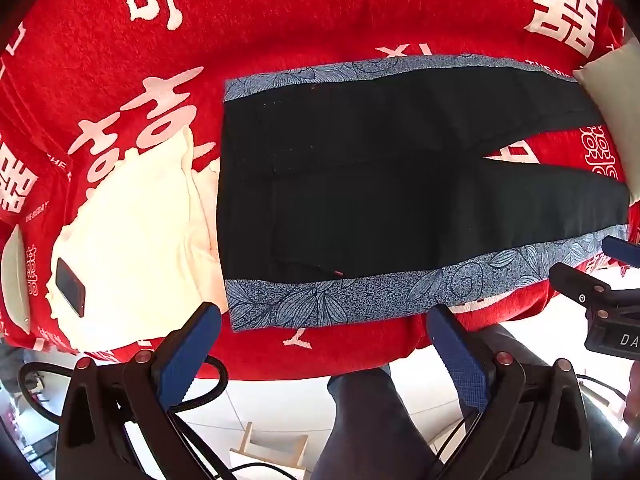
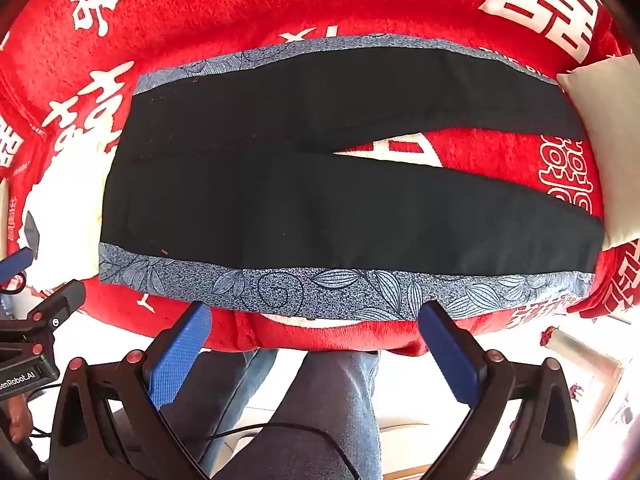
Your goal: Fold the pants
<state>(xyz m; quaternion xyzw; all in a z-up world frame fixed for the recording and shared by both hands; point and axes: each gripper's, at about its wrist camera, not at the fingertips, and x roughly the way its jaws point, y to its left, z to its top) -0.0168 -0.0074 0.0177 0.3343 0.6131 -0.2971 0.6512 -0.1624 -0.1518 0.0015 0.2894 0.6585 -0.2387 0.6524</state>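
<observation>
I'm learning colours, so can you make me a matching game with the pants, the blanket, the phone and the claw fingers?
Things:
1. pants
2. blanket
3. phone
4. fingers of the right claw

Descriptions:
A. red with white characters
B. blue and textured, spread apart
C. lying on cream cloth
D. black with blue leafy side stripes

Pairs: 1-D, 2-A, 3-C, 4-B
</observation>
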